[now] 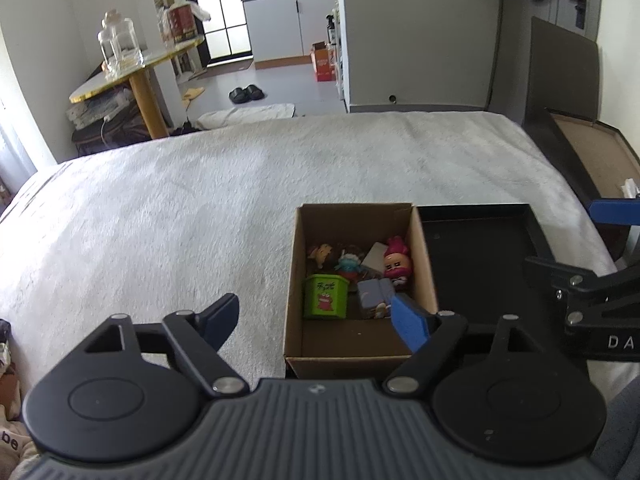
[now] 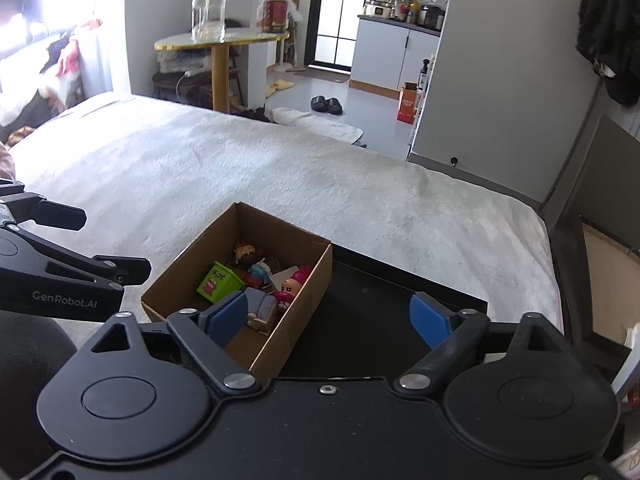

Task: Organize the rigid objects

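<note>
A white-blanketed bed (image 1: pixel 240 200) carries a black tray (image 1: pixel 480 248) touching a cardboard box (image 1: pixel 362 344), whose long axis runs away from the cameras. Inside stand a green cube (image 1: pixel 325 296), a pink-haired figurine (image 1: pixel 396 262) and smaller toys, perhaps dolls. Left hand-held gripper (image 1: pixel 320 316) and right hand-held gripper (image 2: pixel 330 316) hover wide apart, empty.

Bright window glare, strong fisheye edge distortion

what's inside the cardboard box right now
The box holds a green cube, a pink-haired doll, a blue figure, a brown figure and a grey block. Anything beneath them is hidden.
</note>
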A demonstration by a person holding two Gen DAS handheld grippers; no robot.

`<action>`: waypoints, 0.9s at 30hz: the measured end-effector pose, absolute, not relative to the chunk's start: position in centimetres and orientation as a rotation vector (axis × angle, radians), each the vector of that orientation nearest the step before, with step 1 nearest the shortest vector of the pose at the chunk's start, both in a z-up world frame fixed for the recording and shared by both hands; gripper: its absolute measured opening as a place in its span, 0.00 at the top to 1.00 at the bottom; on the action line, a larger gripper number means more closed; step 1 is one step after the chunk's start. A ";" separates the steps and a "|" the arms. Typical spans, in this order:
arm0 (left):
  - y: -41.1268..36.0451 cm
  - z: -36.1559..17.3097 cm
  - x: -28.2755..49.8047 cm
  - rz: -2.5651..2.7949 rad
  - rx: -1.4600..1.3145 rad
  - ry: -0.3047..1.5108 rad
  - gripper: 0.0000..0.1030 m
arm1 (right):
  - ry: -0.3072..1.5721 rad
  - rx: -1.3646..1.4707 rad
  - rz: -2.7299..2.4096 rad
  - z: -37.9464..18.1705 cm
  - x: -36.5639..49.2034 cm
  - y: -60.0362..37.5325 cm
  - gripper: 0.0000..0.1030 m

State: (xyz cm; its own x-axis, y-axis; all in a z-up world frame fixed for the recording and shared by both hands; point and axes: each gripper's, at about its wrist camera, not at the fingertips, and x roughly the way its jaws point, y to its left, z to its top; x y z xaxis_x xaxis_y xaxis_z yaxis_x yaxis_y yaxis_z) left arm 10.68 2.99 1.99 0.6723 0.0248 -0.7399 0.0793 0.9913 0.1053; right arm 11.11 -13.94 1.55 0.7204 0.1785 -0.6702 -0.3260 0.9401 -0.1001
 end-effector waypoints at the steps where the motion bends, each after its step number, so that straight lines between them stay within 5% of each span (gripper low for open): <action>1: 2.8 2.2 10.4 -0.033 0.136 0.829 0.17 | 0.709 -0.209 0.280 1.7 10.7 -14.2 0.11; 10: 1.6 3.8 7.5 -0.067 0.133 0.808 0.14 | 0.686 -0.117 0.268 2.5 7.9 -16.6 0.00; 27: 0.1 5.8 2.6 -0.130 0.102 0.788 0.10 | 0.723 0.055 0.214 2.3 2.5 -20.6 0.00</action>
State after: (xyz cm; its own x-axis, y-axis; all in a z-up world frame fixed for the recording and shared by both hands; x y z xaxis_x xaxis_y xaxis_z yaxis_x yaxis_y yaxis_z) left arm 2.59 0.12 5.80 0.6977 -0.0788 -0.7120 0.1548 0.9870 0.0425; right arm 2.53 -20.60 2.25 0.7287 0.2131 -0.6508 -0.1755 0.9767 0.1233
